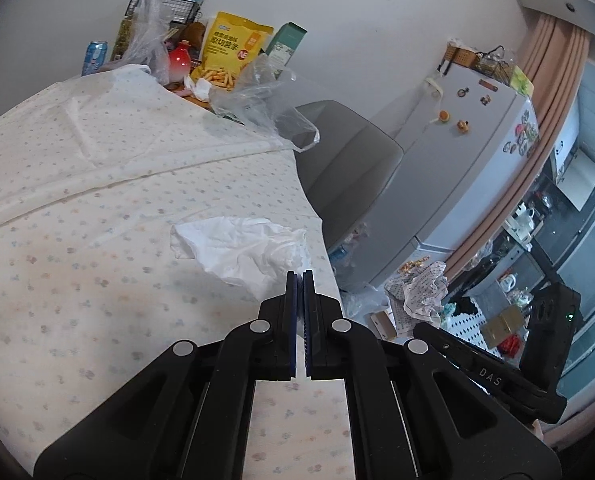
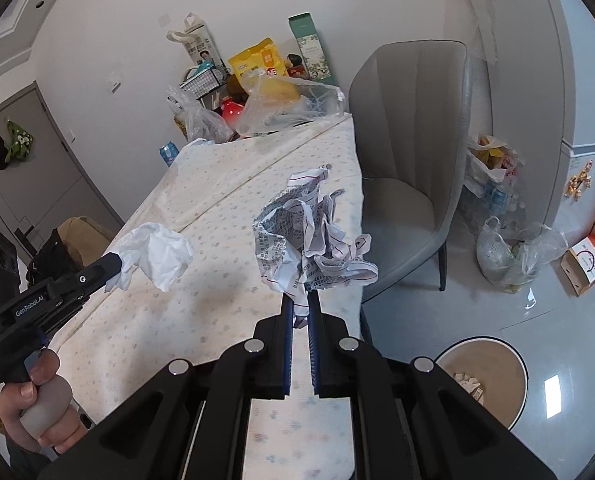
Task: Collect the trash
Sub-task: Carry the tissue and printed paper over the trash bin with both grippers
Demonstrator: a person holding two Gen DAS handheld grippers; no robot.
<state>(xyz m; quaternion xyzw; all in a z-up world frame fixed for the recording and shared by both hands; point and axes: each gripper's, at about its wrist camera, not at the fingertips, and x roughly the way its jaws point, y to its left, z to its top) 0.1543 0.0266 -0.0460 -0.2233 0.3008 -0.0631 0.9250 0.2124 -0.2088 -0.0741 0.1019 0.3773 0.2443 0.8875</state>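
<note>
With the table [image 2: 225, 208] at frame centre and the bin [image 2: 485, 380] lower right, keep right gripper [image 2: 302, 300] clamped on the printed paper wad [image 2: 309, 232], left gripper [image 2: 113, 270] pinching the white tissue [image 2: 157, 252], release over bin only.

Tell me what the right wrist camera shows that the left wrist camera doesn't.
Only the right wrist view shows the bin on the floor, the door, and the hand gripping the left tongs.

Only the left wrist view shows the fridge top and the kitchen beyond.

Both show the tissue in the left tongs, the printed paper in the right tongs, the table, the yellow bag and the chair.
</note>
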